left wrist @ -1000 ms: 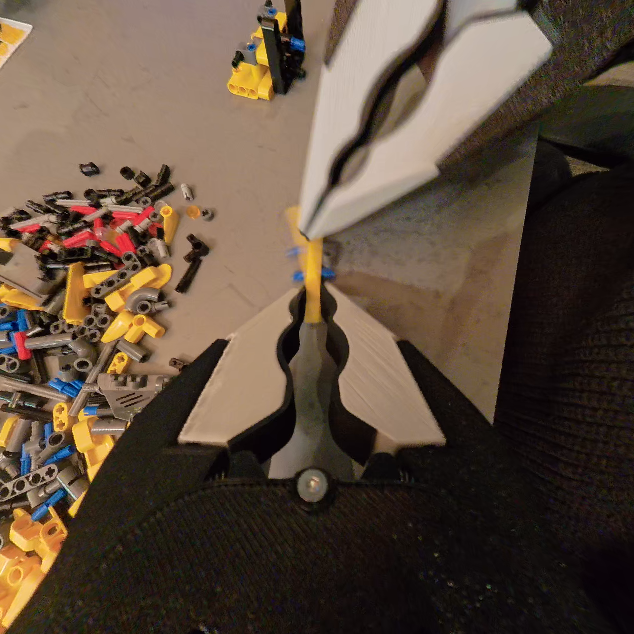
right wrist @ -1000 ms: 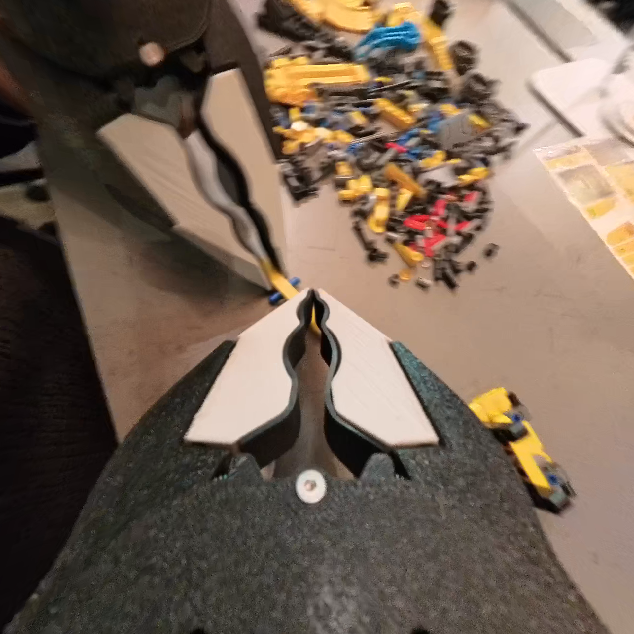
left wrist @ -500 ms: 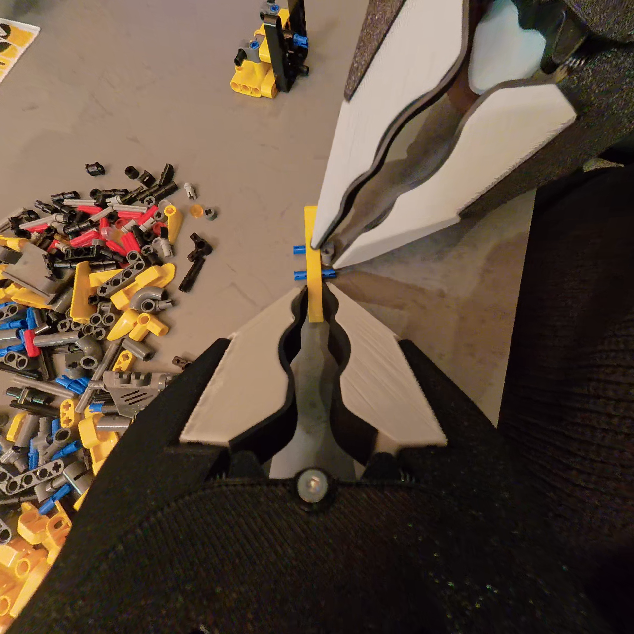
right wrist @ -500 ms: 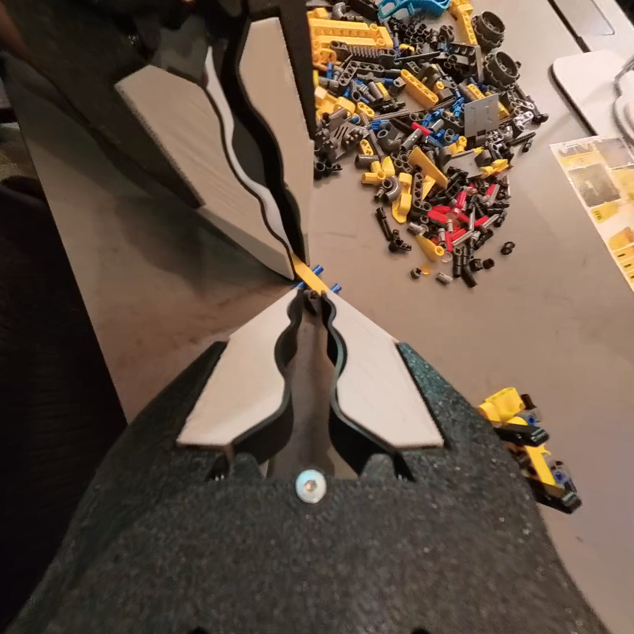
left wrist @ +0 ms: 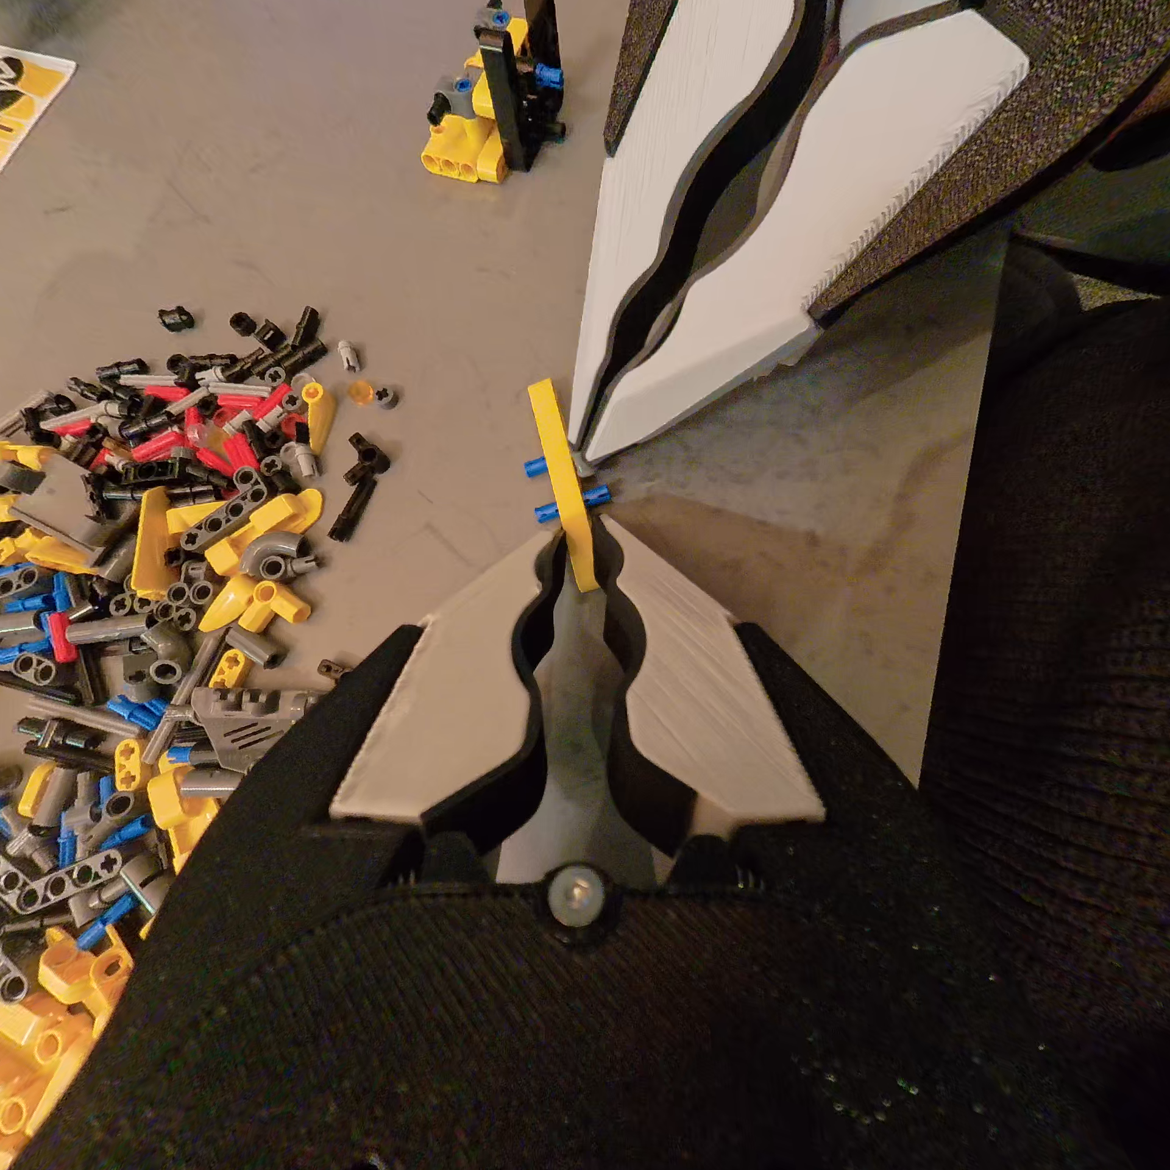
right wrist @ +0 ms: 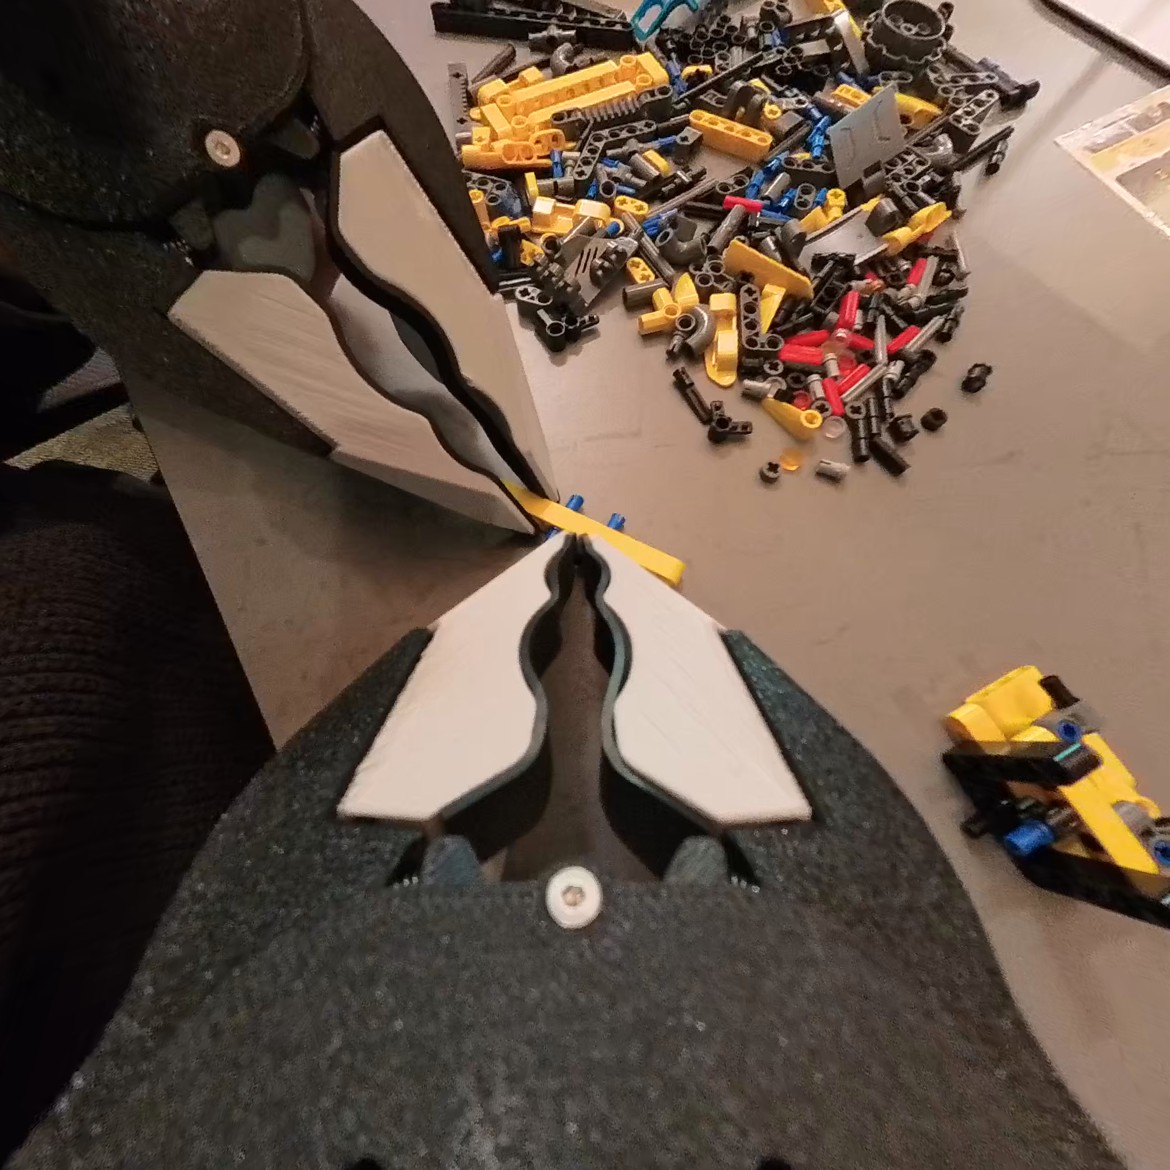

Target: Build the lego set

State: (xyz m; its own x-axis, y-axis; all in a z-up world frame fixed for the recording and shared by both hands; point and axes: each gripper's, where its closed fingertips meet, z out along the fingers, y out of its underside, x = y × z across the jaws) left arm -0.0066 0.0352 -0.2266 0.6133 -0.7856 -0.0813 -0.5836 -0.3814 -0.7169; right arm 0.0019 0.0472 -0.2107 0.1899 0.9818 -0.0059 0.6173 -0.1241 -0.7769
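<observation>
Left wrist view: your left gripper (left wrist: pixel 579 538) pinches the near end of a flat yellow beam (left wrist: pixel 557 468), which stands on edge and runs away from the fingertips. Two blue pins (left wrist: pixel 537 467) pass through the beam and stick out on both sides. Just right of the beam, your right gripper (left wrist: pixel 579 452) comes down from the upper right with its tips nearly together on a small grey piece (left wrist: pixel 584 468) that touches the beam's right face. Left of the beam, well apart, a pile of loose parts (left wrist: pixel 158 570) in black, grey, yellow, red and blue lies on the grey table (left wrist: pixel 285 221). Beyond the beam, a small yellow-and-black assembly (left wrist: pixel 494 120) stands on the table. A printed sheet (left wrist: pixel 25 95) shows at the far left corner

Right wrist view: your right gripper (right wrist: pixel 575 544) has its tips pressed almost shut; what they pinch is hidden at the tips. The yellow beam (right wrist: pixel 633 544) lies across just beyond them, with the blue pins (right wrist: pixel 575 503) pointing up from it. Your left gripper (right wrist: pixel 538 500) clamps the beam's left end. Beyond the beam, the pile of loose parts (right wrist: pixel 760 221) spreads over the table (right wrist: pixel 886 570). Right of the beam and nearer to you, the yellow-and-black assembly (right wrist: pixel 1063 779) lies on the table. A printed sheet (right wrist: pixel 1127 145) shows at the right edge
</observation>
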